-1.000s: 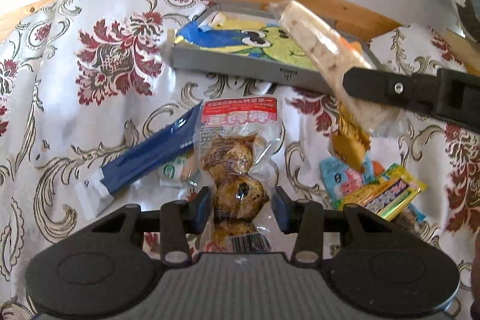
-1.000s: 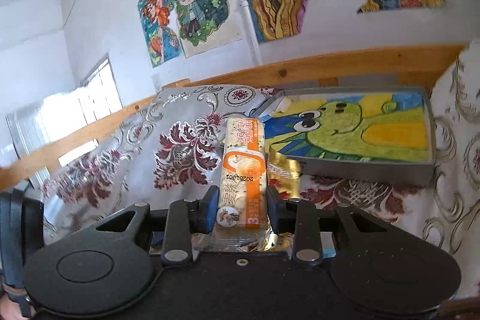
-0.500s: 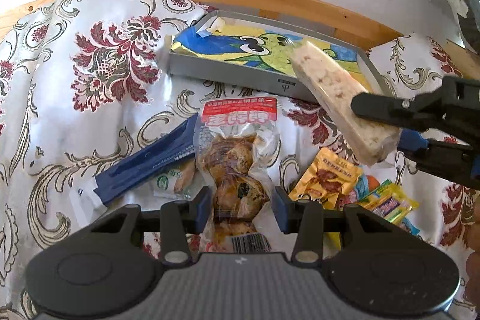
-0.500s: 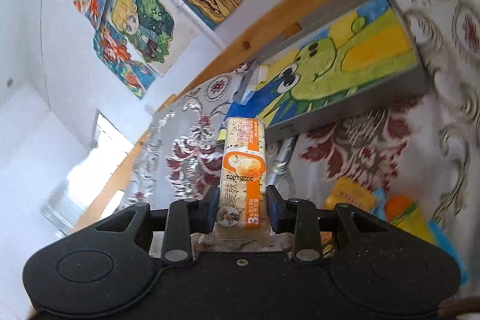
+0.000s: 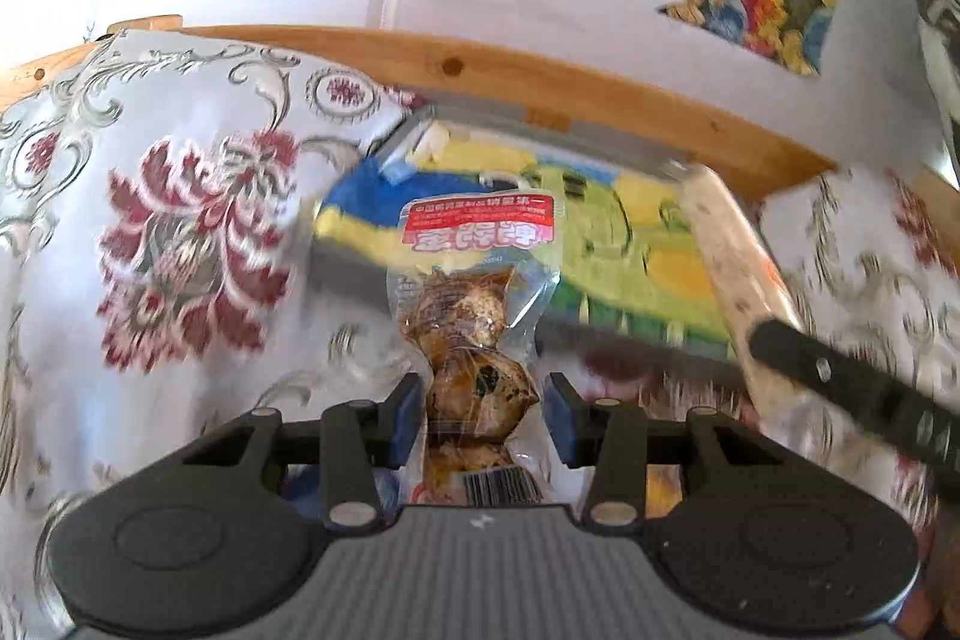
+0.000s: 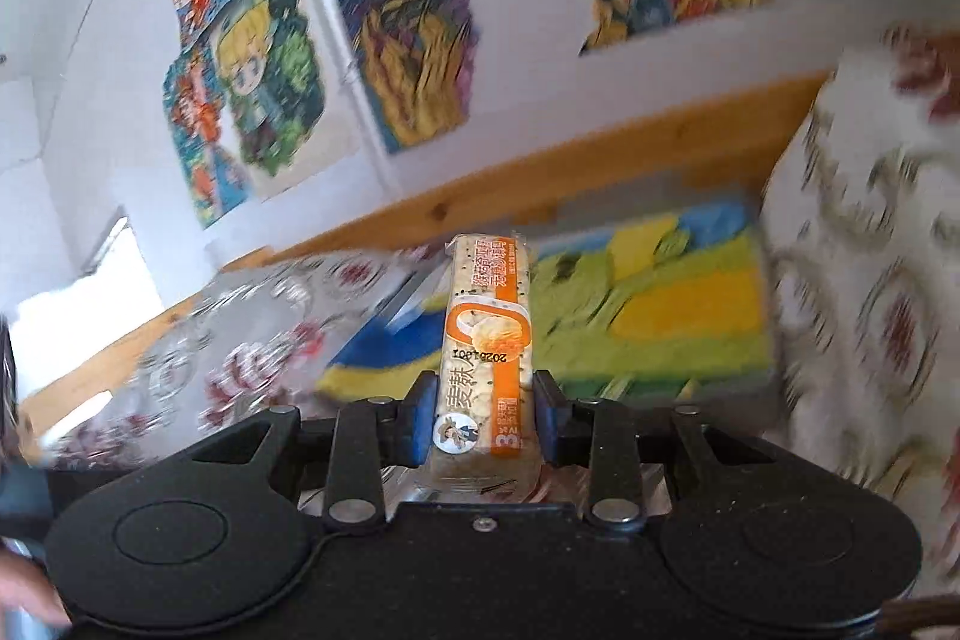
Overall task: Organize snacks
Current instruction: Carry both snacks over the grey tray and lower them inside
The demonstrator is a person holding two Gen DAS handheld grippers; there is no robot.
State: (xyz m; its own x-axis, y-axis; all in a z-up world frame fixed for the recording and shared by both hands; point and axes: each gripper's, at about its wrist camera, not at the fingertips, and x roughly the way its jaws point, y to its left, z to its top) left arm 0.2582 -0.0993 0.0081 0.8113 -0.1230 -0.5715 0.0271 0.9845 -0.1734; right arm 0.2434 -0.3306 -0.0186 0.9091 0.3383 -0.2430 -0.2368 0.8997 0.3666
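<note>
Both tools carry a snack: the left tool [image 5: 482,415] grips a clear pouch of brown braised pieces [image 5: 477,316] low down, its red label standing up over the near edge of the grey tray [image 5: 528,115]; the right tool [image 6: 482,421] is clamped on an orange-banded cracker bar [image 6: 487,340], which points toward the tray's far left corner. Motion blur smears the tray's frog drawing and the floral cloth [image 5: 180,232]. Each pack's lower end is hidden behind its tool body.
</note>
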